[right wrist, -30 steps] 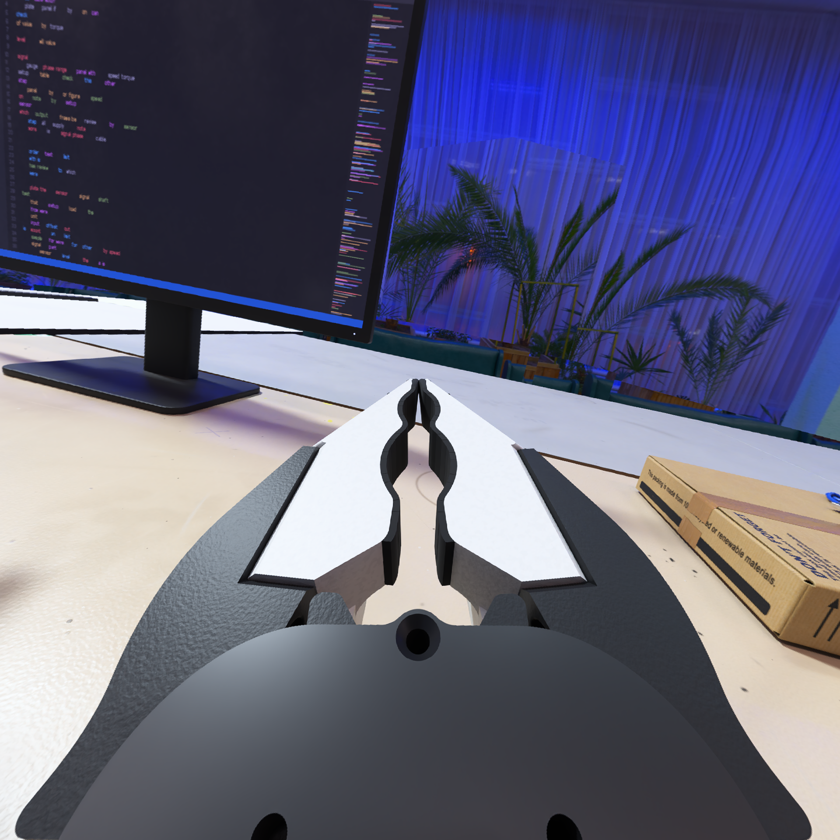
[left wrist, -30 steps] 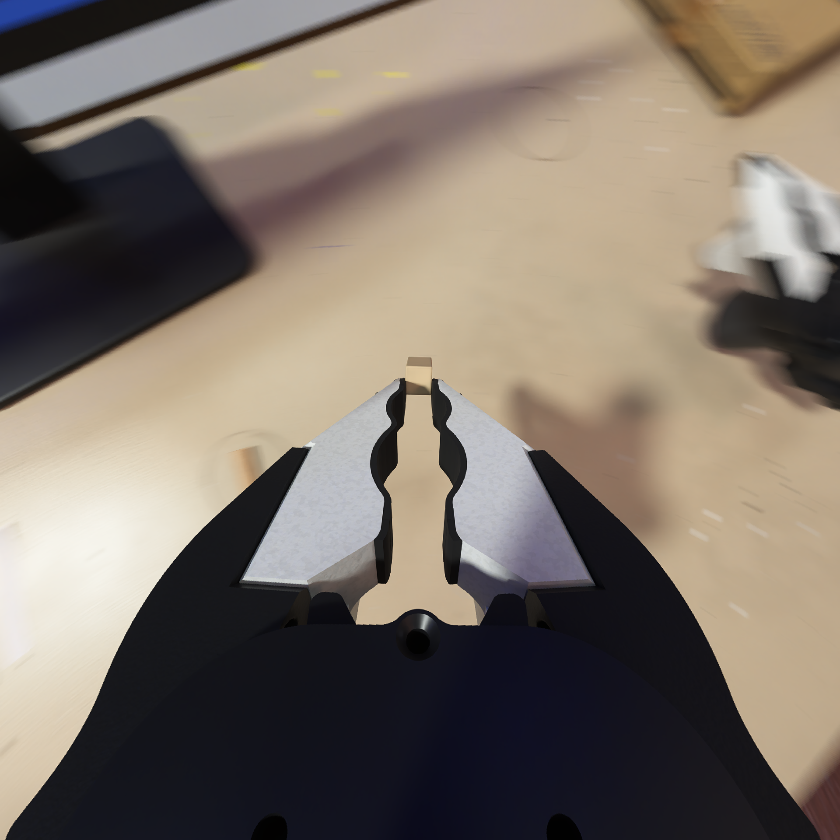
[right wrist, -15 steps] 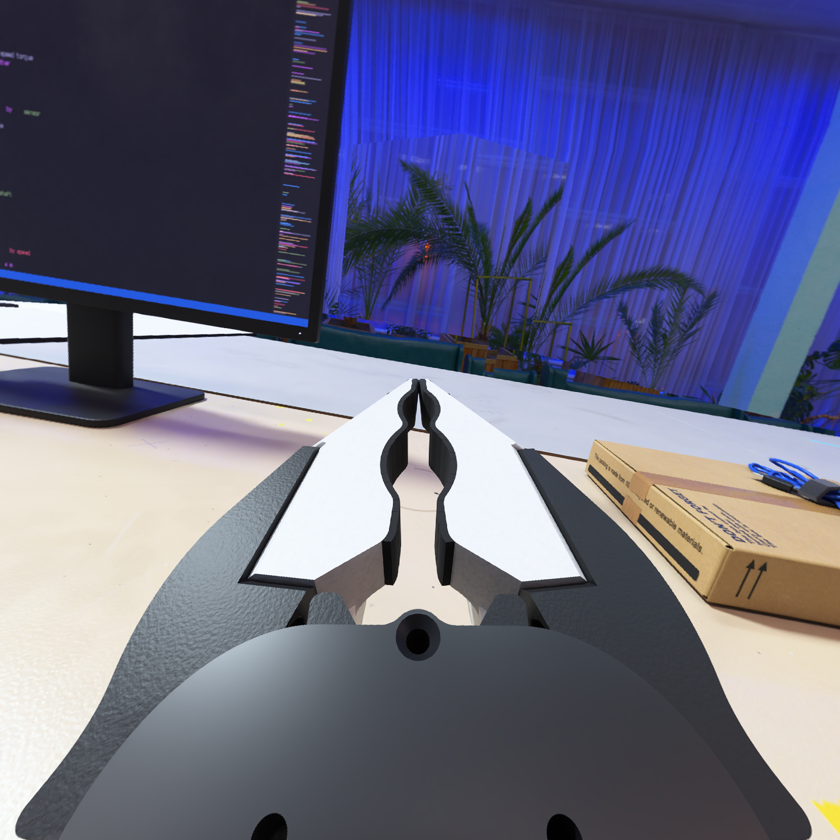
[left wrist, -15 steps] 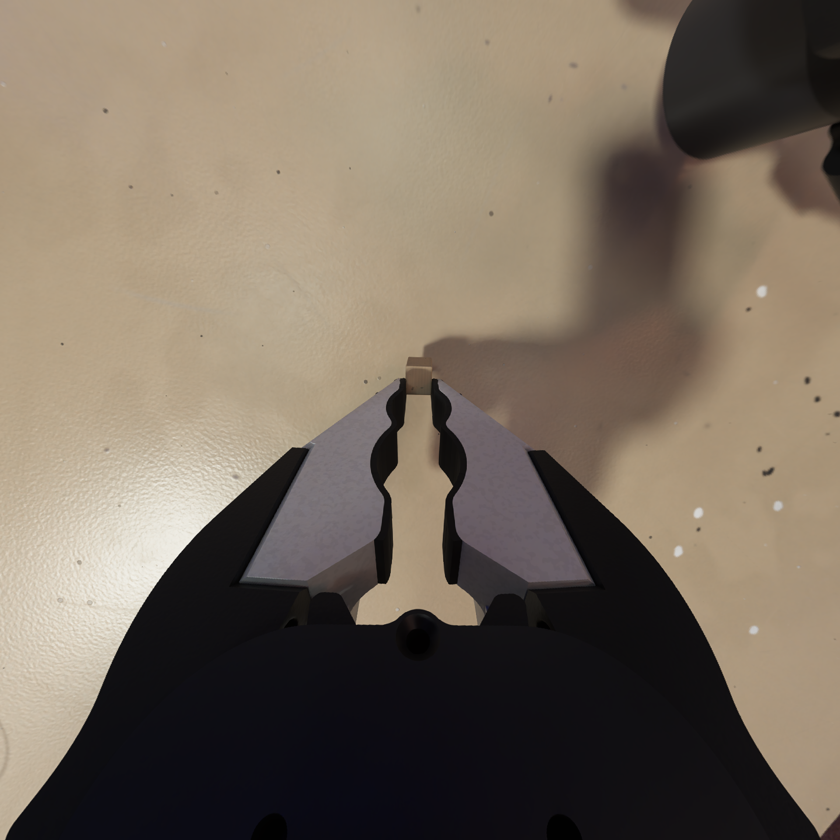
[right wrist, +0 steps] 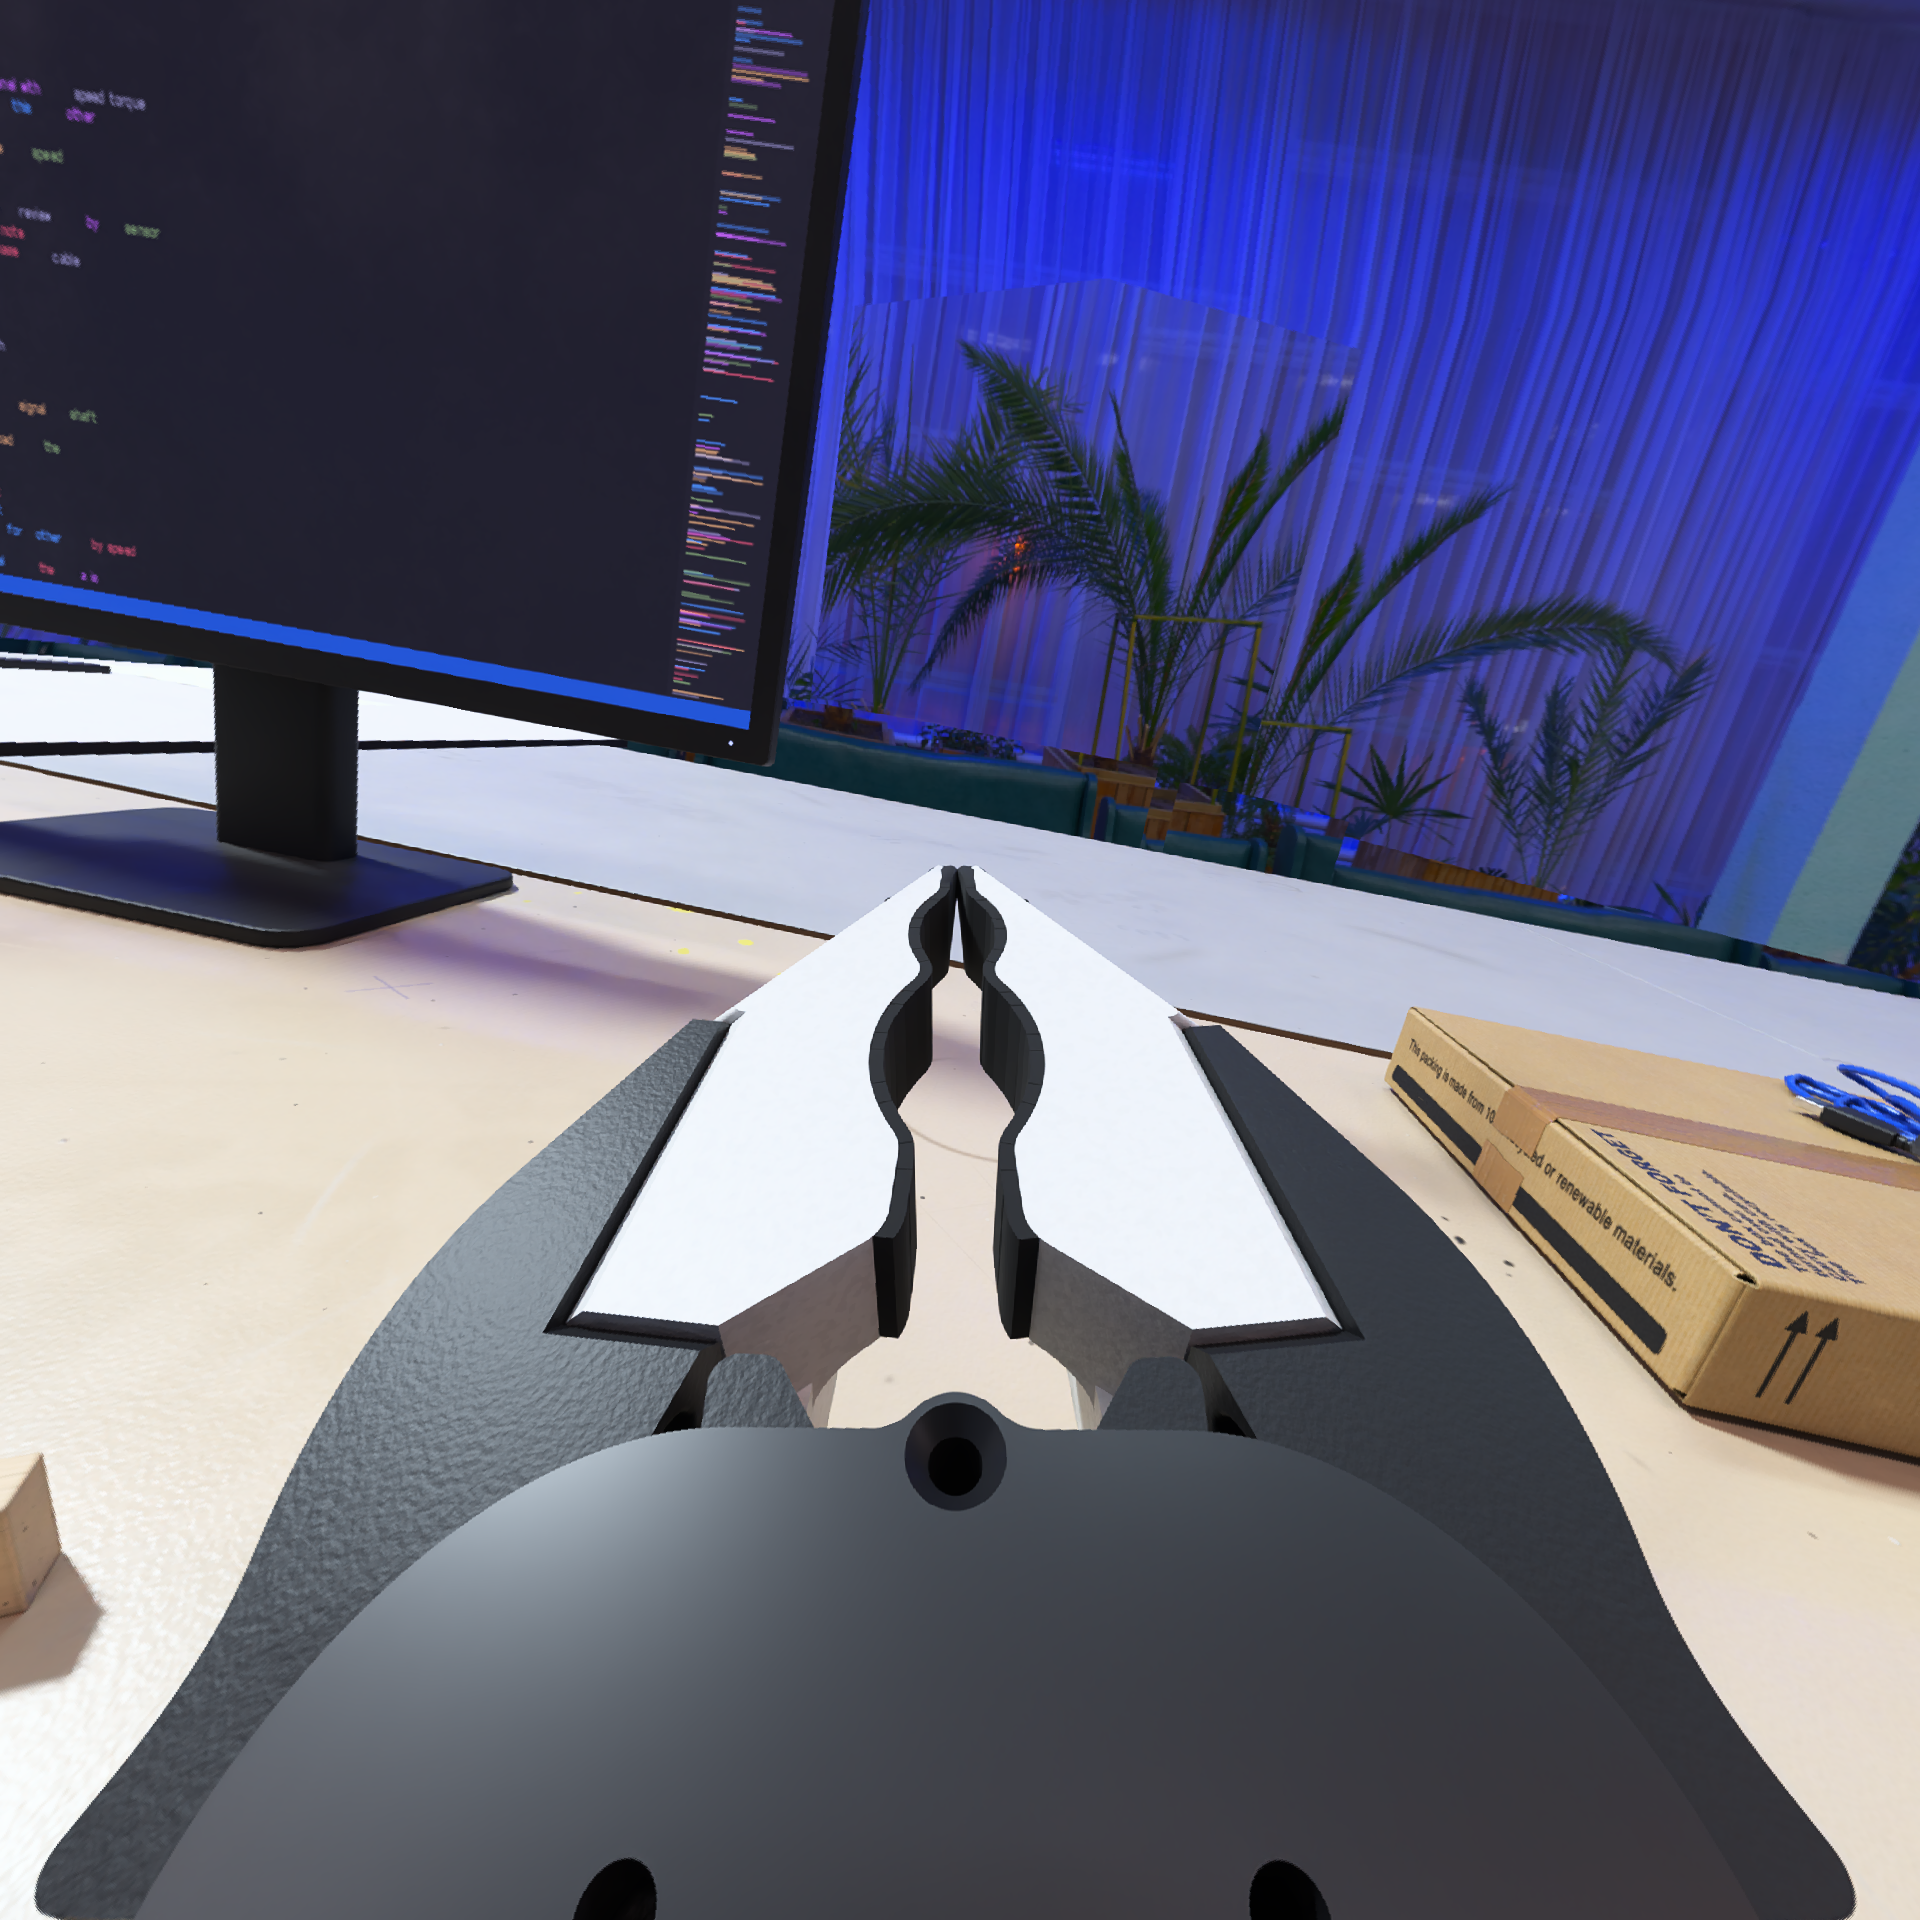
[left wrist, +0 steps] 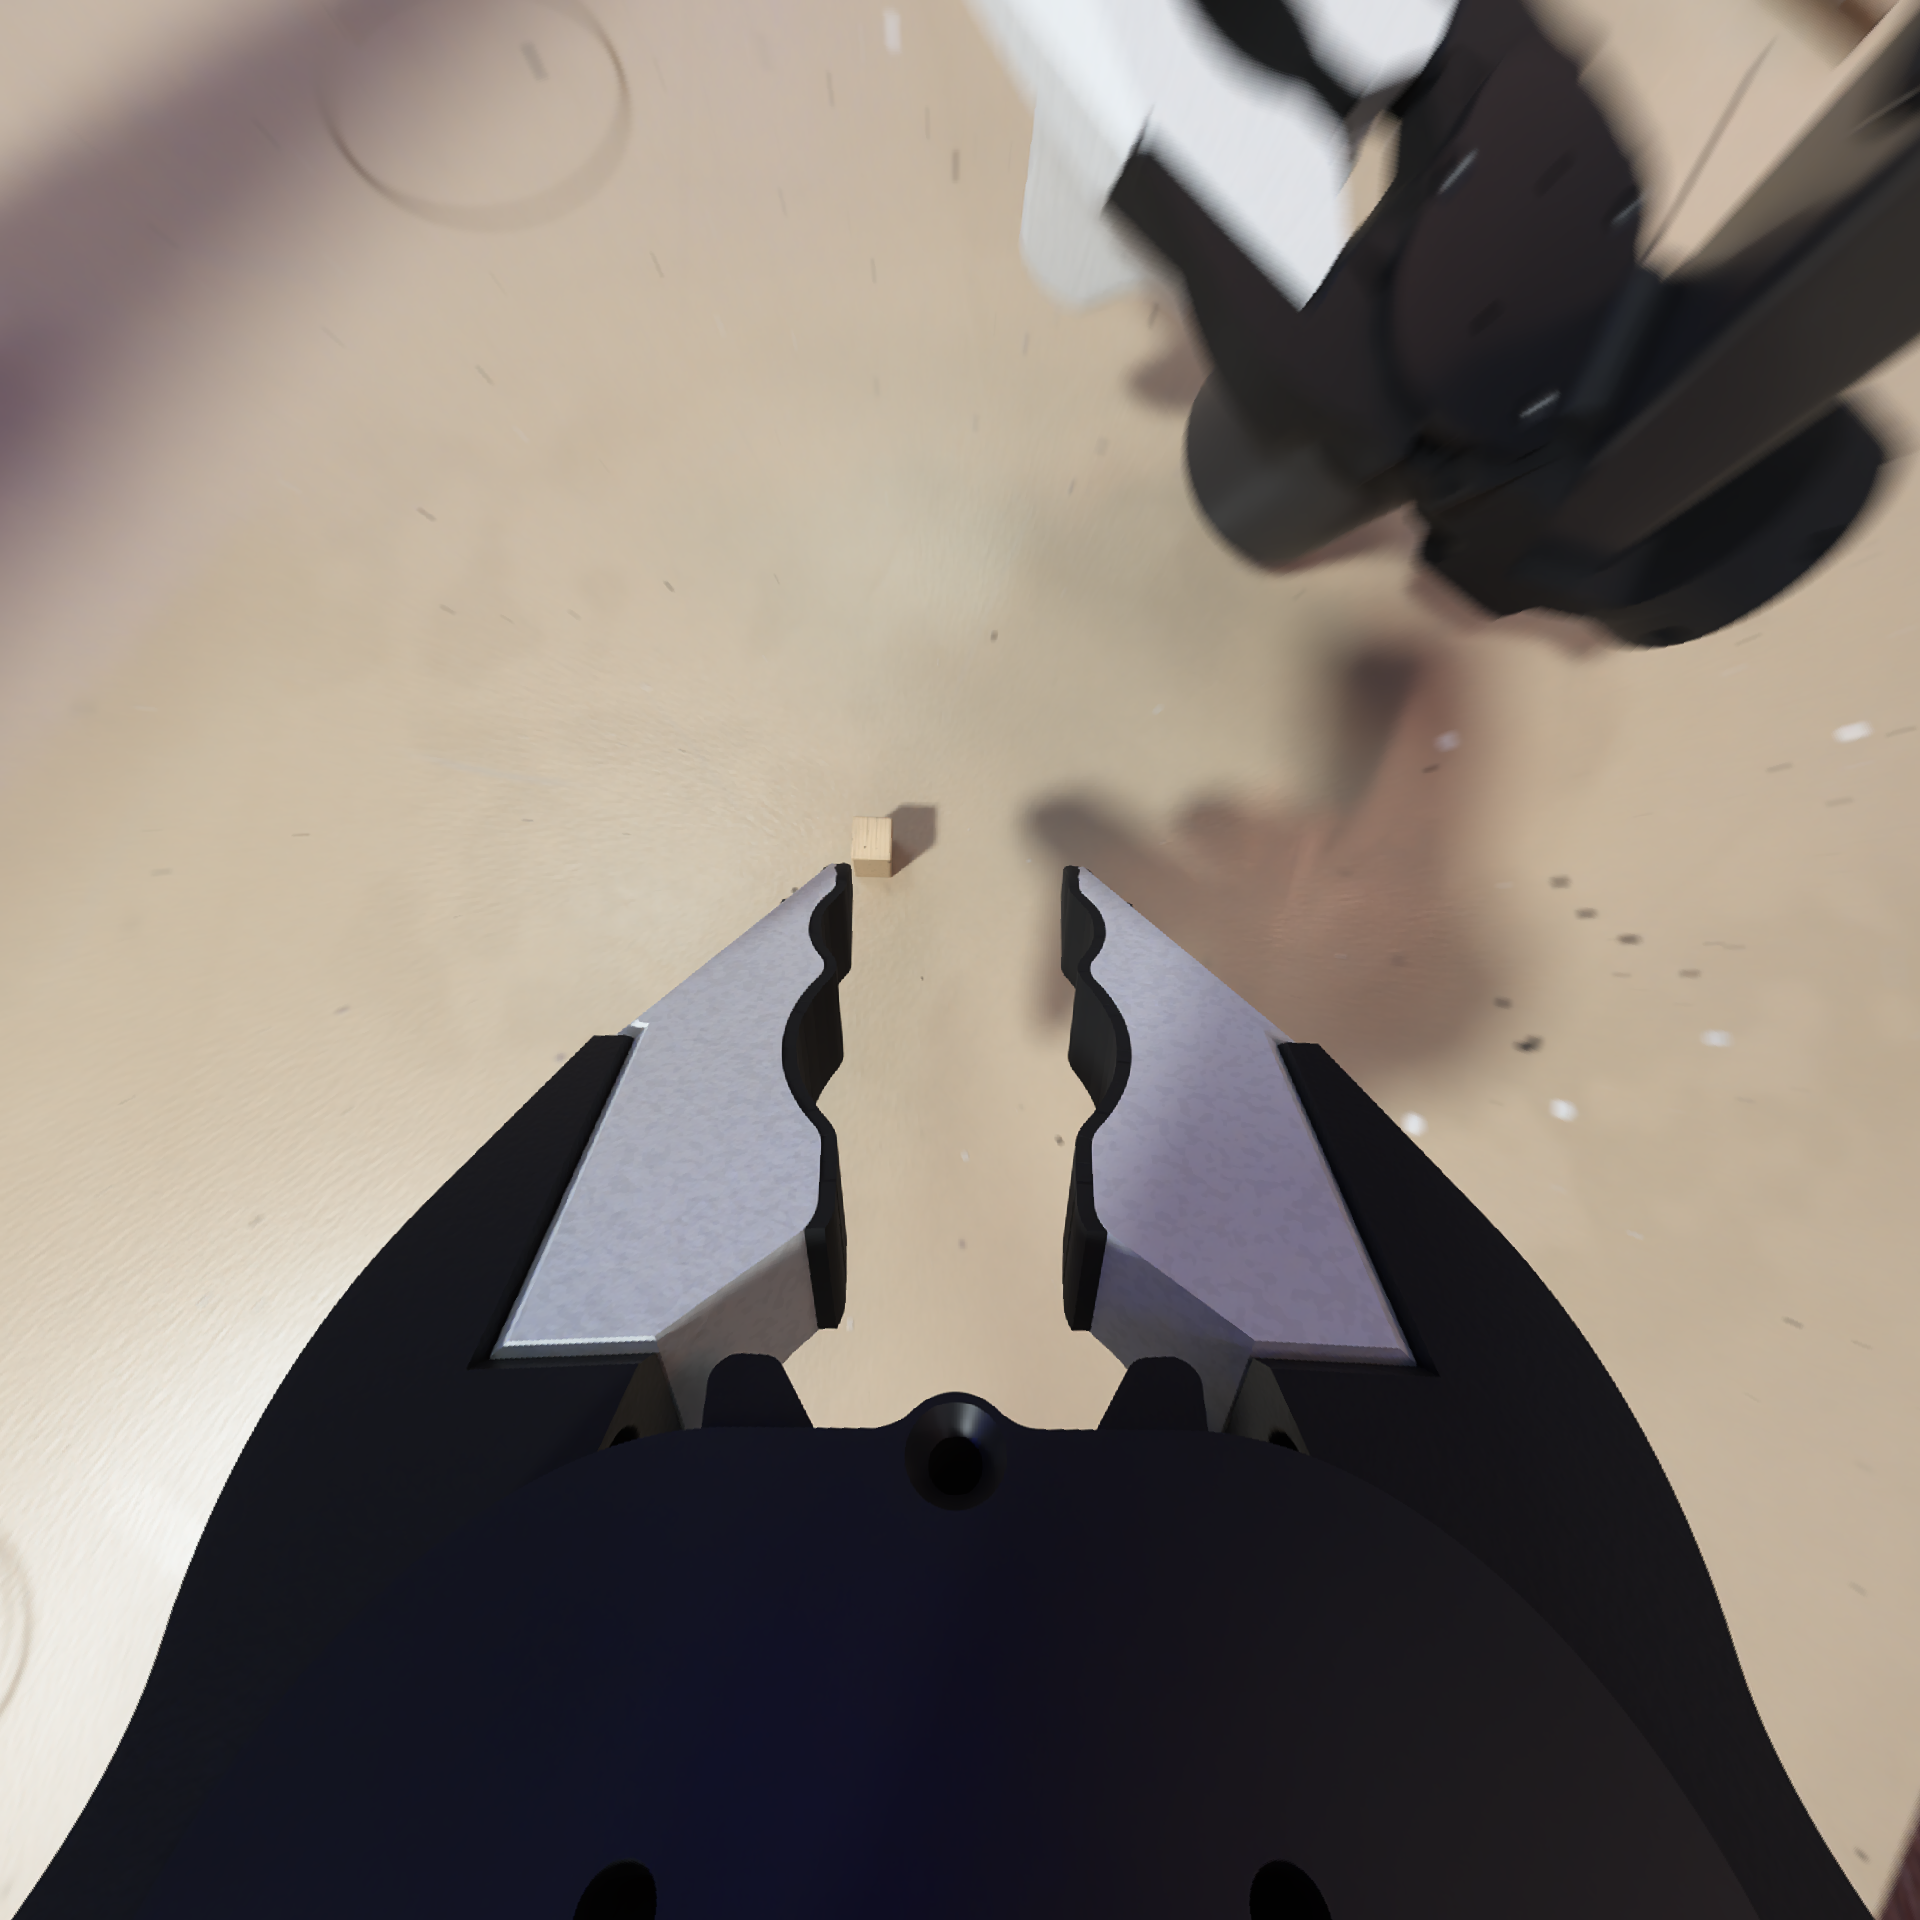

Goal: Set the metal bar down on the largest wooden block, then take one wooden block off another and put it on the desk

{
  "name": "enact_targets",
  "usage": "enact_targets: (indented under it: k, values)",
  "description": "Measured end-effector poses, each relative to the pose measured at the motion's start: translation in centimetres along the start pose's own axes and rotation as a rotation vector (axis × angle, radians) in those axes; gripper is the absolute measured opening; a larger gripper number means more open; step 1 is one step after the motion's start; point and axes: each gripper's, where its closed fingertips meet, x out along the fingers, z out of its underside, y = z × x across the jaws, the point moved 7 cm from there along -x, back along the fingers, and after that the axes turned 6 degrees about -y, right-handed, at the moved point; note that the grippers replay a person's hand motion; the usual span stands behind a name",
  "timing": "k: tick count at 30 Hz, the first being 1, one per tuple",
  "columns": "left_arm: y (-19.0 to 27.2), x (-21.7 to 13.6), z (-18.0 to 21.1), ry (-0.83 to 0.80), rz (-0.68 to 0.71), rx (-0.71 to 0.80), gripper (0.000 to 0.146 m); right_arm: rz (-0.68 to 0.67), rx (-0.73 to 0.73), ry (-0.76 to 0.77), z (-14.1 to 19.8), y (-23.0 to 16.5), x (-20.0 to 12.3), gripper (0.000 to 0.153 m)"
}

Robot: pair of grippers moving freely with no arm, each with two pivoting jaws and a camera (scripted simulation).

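Note:
In the left wrist view my left gripper point(left wrist: 956, 883) is open and empty, pointing down at the beige desk point(left wrist: 520, 675). A small wooden block point(left wrist: 872, 847) lies on the desk just beyond the left fingertip, casting its own shadow. My right gripper shows blurred at the top right of that view point(left wrist: 1403, 260). In the right wrist view my right gripper point(right wrist: 956, 878) is shut with nothing in it, held level over the desk. The corner of a wooden block point(right wrist: 23, 1536) shows at the left edge. The metal bar is not in view.
A monitor point(right wrist: 395, 343) on a black stand point(right wrist: 239, 873) stands at the back left. A flat cardboard box point(right wrist: 1683, 1205) with a blue cable point(right wrist: 1860, 1103) on it lies at the right. The desk's far edge point(right wrist: 644, 883) runs behind the right gripper.
My left gripper has opened and let go of the small wooden block, which now lies on the desk. The right gripper has turned a little to the left, staying shut.

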Motion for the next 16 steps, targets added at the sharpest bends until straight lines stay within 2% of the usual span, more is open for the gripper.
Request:
enact_targets:
  k: [3, 6, 8, 12, 16]
  values:
    - [-1.3, -6.6, 1.3, 0.119, -0.068, -0.072, 0.044, 0.000, 0.010, 0.001, 0.0, 0.0, 0.0, 0.000]
    - [-5.8, -12.4, 5.5, 0.104, -0.251, -0.250, 0.047, -0.001, 0.015, 0.000, 0.0, -0.1, 0.0, 0.000]
    - [-9.1, -15.2, 9.1, 0.102, -0.316, -0.395, 0.049, -0.004, 0.019, 0.000, 0.0, -0.1, 0.1, 0.000]
    - [-13.1, -16.7, 16.1, -0.021, -0.288, -0.655, 0.051, -0.018, 0.019, -0.003, 0.1, -0.4, 0.2, 0.000]
    - [-14.0, -14.9, 20.5, -0.221, -0.249, -0.768, 0.047, -0.024, 0.019, -0.005, 0.1, -0.5, 0.2, 0.000]
